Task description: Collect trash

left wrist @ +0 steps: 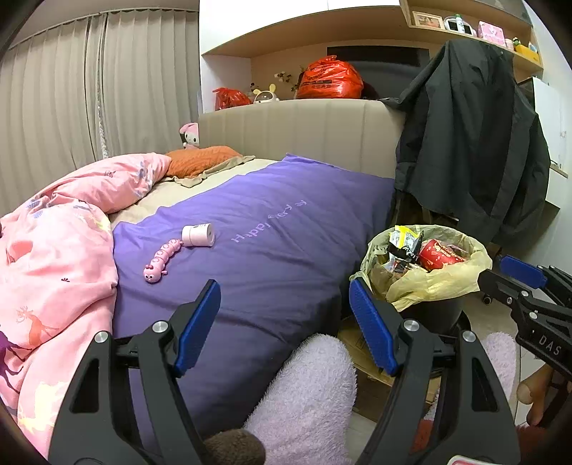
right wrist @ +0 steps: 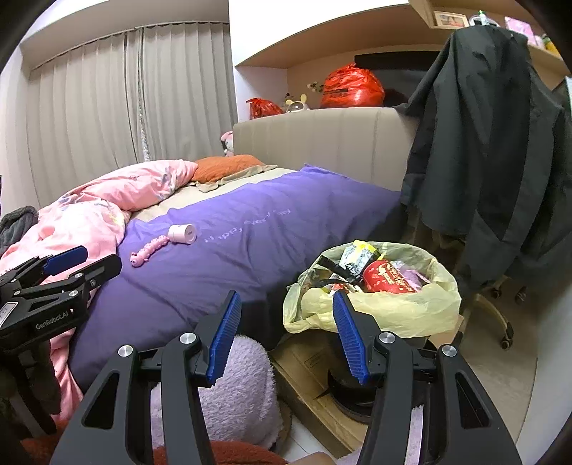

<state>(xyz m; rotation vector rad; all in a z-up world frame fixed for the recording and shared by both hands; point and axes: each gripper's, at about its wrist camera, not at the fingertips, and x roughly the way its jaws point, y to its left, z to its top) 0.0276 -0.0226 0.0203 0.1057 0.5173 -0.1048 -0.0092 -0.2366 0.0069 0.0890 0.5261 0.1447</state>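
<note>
Nearest me, my left gripper and right gripper both hover with jaws released, holding nothing, above a fluffy lilac slipper. The black trash bin with a yellow plastic liner stands on the floor just beside the purple bed cover, stuffed with crumpled snack wrappers and a red paper cup

A bed with a purple cover and beige padded headboard filled the room. Pale pleated curtains hung behind it, closed. A dark jacket draped a wheeled chair on the light floor, under wooden shelves.
</note>
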